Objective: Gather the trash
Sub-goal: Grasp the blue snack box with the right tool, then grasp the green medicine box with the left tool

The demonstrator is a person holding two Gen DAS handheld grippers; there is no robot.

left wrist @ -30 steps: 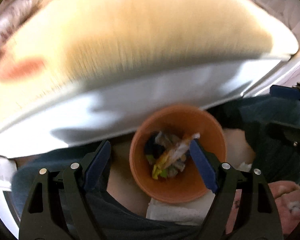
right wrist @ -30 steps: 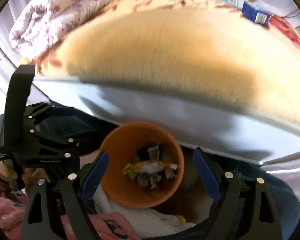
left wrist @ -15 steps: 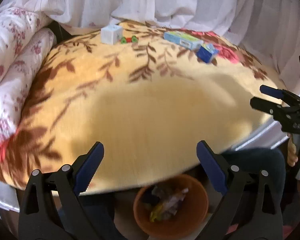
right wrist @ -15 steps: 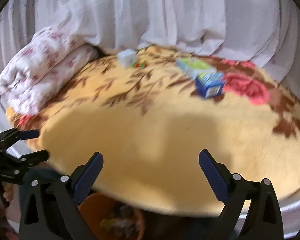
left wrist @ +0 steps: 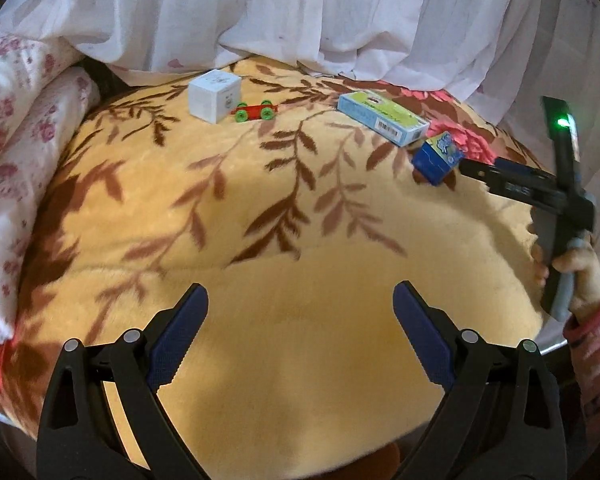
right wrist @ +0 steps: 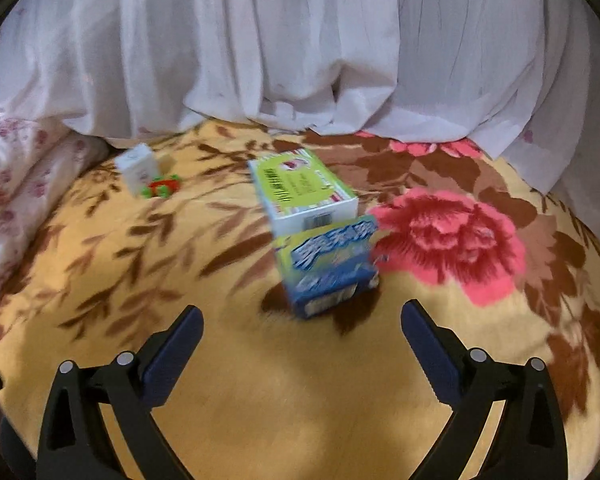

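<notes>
Left gripper (left wrist: 300, 320): jaws spread wide, nothing held, poised over the floral blanket (left wrist: 260, 208) | Right gripper (right wrist: 302, 338): jaws spread wide, nothing held, just short of the small blue carton (right wrist: 328, 266) | Green-topped box (right wrist: 302, 196) was seen touching the carton behind | White cube box (left wrist: 214, 96) and toy car (left wrist: 254, 111) were seen well apart, near the curtain (left wrist: 300, 12)

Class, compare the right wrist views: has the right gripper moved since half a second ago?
Yes. The right gripper has advanced toward the small blue box, which now looms nearer against the floral blanket.
</notes>
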